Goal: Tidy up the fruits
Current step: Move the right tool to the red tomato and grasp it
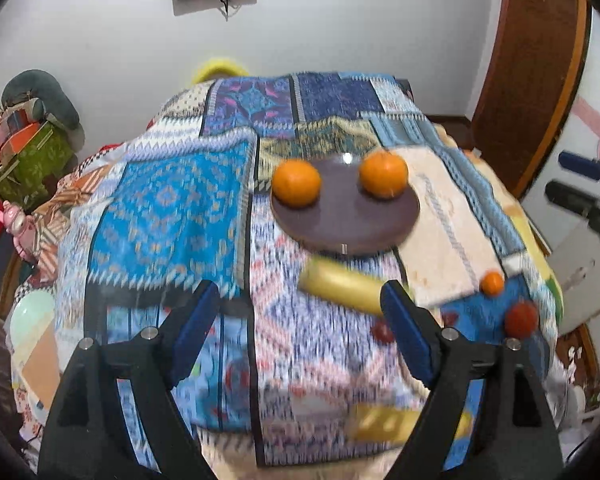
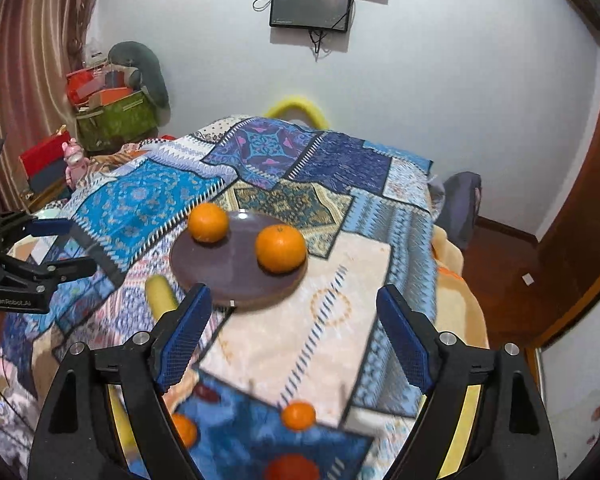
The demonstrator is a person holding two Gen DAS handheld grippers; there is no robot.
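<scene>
Two oranges (image 1: 296,182) (image 1: 384,174) sit on the round brown plate (image 1: 346,236) ahead of both claws, which stand wide with nothing between their pads. Just beyond the left gripper (image 1: 300,326), a blurred banana (image 1: 342,286) is partly hidden behind its right finger. Below the right gripper (image 2: 294,330), one small orange (image 2: 298,415) shows whole, another (image 2: 184,428) hides behind a finger, and a red fruit (image 2: 292,468) is cut off.

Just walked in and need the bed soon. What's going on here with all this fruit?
A person is sorting fruit on the patchwork bedspread with a hand-held gripper in each hand. Two oranges already sit on the round brown plate. A banana lies just in front of the plate, and smaller oranges remain loose on the cover. The left hand-held gripper and the right hand-held gripper are both open and hold nothing.
</scene>
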